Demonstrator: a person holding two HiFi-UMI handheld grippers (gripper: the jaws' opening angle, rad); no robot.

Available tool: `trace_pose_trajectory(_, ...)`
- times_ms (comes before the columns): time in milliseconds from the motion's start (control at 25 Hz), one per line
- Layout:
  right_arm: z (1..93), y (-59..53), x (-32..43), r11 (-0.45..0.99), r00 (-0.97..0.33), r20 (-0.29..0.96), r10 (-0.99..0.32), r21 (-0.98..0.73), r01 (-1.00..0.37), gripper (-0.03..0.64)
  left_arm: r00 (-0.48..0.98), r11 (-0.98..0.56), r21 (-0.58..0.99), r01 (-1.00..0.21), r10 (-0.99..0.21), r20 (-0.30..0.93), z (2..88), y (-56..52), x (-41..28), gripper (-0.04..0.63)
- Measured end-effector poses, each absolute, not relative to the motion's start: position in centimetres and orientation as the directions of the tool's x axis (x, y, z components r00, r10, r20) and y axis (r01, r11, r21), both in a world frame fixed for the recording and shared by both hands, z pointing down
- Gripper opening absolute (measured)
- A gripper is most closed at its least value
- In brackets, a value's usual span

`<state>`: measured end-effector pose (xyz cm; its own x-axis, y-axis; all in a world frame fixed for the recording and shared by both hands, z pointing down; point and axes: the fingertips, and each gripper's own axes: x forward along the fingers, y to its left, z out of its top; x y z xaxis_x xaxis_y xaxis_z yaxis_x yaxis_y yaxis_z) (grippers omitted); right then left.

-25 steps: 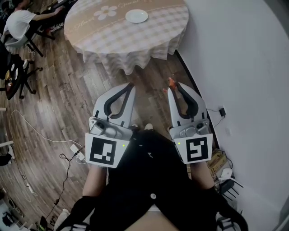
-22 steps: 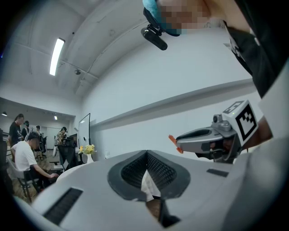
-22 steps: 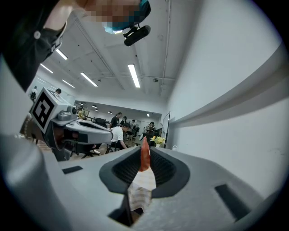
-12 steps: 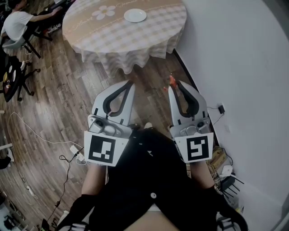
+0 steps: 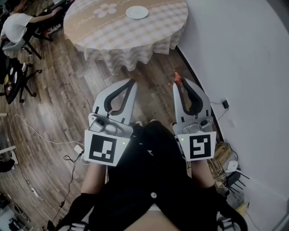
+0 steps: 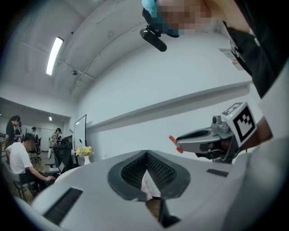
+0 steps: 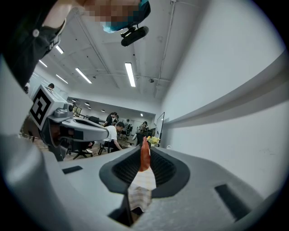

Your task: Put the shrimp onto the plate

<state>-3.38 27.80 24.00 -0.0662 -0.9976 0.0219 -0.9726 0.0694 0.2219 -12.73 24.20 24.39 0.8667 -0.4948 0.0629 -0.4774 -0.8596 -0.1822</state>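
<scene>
An orange shrimp (image 5: pixel 176 79) sticks out of the tips of my right gripper (image 5: pixel 177 84), which is shut on it; in the right gripper view the shrimp (image 7: pixel 144 154) stands upright between the closed jaws. My left gripper (image 5: pixel 131 83) is shut with nothing in it, level with the right one over the wooden floor. A white plate (image 5: pixel 137 12) lies on the round table (image 5: pixel 113 34) with a checked beige cloth, well ahead of both grippers. In the left gripper view the right gripper (image 6: pixel 174 140) shows with the shrimp (image 6: pixel 173 141) at its tip.
A white wall (image 5: pixel 239 63) runs close on the right, with a socket and cables at its foot. A seated person (image 5: pixel 20 20) and chairs are at the far left. Cables and a power strip (image 5: pixel 76 151) lie on the floor. A vase of flowers (image 6: pixel 84 153) stands on the table.
The view has shifted slightly: the table and plate sit a little higher in the picture and both grippers a touch lower right. The right gripper still grips the shrimp.
</scene>
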Motion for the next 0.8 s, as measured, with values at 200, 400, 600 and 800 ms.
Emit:
trace_pose_trajectory(200, 24.3, 28.7, -3.8, 0.037, -0.036, 0.011, -0.999, 0.233, -0.972, 0.049, 0.876, -0.868, -0.183, -0.462, -0.479, 0.061, 24.8, 24.6, -13.4, 0.002)
trace_pose_trajectory(400, 24.6, 29.0, -3.6, 0.024, -0.019, 0.022, -1.000, 0.237, -0.971, 0.048, 0.882, -0.873, -0.185, -0.452, -0.469, 0.057, 24.9, 24.9, -13.4, 0.002)
trace_pose_trajectory(600, 25.0, 28.5, -3.1, 0.024, -0.018, 0.030, -0.999, 0.236, -0.971, 0.049, 0.876, -0.867, -0.179, -0.465, -0.480, 0.050, 24.8, 24.0, -13.2, 0.002)
trace_pose_trajectory(800, 25.2, 27.1, -2.5, 0.049, -0.041, 0.037, -0.998, 0.238, -0.970, 0.049, 0.870, -0.862, -0.178, -0.474, -0.490, 0.057, 25.2, 23.2, -12.6, 0.002)
